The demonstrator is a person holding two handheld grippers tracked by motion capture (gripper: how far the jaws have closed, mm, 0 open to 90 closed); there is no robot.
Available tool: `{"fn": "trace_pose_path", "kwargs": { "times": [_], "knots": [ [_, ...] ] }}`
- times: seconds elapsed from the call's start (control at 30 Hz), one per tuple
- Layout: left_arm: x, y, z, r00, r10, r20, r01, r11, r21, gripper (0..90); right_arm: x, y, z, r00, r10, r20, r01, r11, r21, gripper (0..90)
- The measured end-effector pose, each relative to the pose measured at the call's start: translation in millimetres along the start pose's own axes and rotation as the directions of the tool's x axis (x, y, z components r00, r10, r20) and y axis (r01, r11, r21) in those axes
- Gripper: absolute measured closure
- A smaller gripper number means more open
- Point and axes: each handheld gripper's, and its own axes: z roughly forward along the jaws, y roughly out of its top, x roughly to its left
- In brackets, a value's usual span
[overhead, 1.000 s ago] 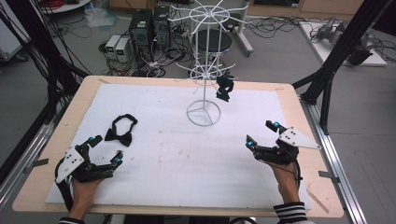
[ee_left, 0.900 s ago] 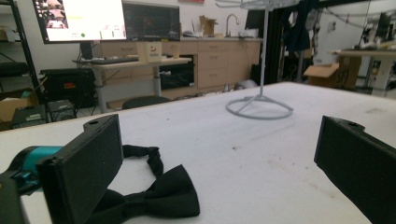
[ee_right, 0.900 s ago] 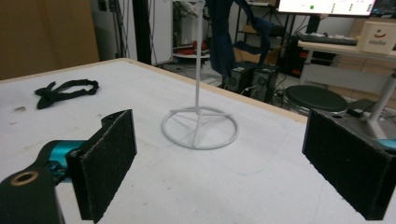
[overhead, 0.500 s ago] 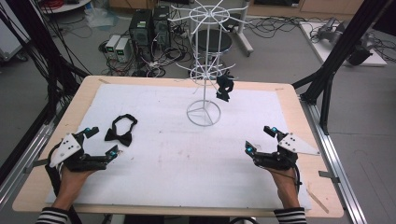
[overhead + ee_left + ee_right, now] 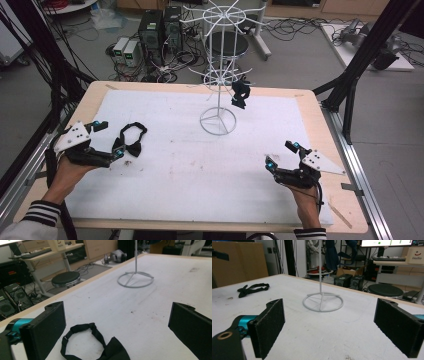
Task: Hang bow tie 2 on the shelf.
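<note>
A: Left gripper [image 5: 106, 140] has slid up and in toward the bow tie [image 5: 131, 140] since a second ago; right gripper [image 5: 281, 155] barely shifted.

B: Jaw state?

A: Both spread wide, nothing held. Left gripper view has the bow tie [image 5: 96, 345] low between its jaws, just ahead of them.

B: Where's the tie on the table?

A: Flat on the white mat [image 5: 200, 165], left side, touching or just beside the left gripper's inner jaw tip. Can't tell contact. Well apart from the right gripper.

B: Axis?

A: Strap loop lies toward the far edge, bow knot toward the person, so the long axis runs roughly near-to-far, tilted a bit. Jaws straddle it crosswise.

B: Anything else?

A: Wire stand [image 5: 218, 75] mid-table, far side, with another dark piece [image 5: 240, 94] hanging on it. Left hand is clearly the nearer one, I'd guess a short push forward, then close on the knot.
</note>
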Motion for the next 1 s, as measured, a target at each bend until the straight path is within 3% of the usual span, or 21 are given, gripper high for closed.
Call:
{"fn": "trace_pose_path", "kwargs": {
  "times": [0.23, 0.6, 0.73, 0.8, 0.93, 1.0],
  "knots": [
    [15.1, 2.5, 4.9, 0.9989, -0.006, 0.047, 0.003, 0.9981, 0.061, 1.7, 1.4, -3.5, -7.1, 0.9995, 0.009, 0.03, -0.008, 0.999, -0.044, 9.3],
    [30.2, 7.3, 14.7, 0.9852, 0.058, 0.161, -0.083, 0.9846, 0.154, 1.7, 2.3, -16.3, -10.3, 0.9995, -0.001, 0.032, 0.003, 0.999, -0.041, 9.2],
    [35.2, 9.7, 20.1, 0.9732, 0.08, 0.215, -0.126, 0.9696, 0.209, 1.7, 3.0, -16.6, -11.3, 0.9999, 0.001, 0.015, 0.0, 0.998, -0.066, 9.2],
    [37.2, 9.8, 23.7, 0.9697, 0.074, 0.233, -0.128, 0.9656, 0.226, 1.7, 3.4, -18.4, -12.0, 0.9998, -0.003, 0.02, 0.005, 0.998, -0.069, 9.2],
    [40.7, 11.7, 30.6, 0.9583, 0.084, 0.273, -0.162, 0.9472, 0.277, 1.7, 5.2, -24.0, -12.1, 0.9998, 0.003, 0.022, -0.001, 0.998, -0.064, 9.2],
    [43.4, 12.7, 33.4, 0.9497, 0.088, 0.3, -0.185, 0.9329, 0.309, 1.7, 5.7, -26.9, -11.4, 0.9999, -0.003, 0.016, 0.004, 0.998, -0.061, 9.2]
  ]
}}
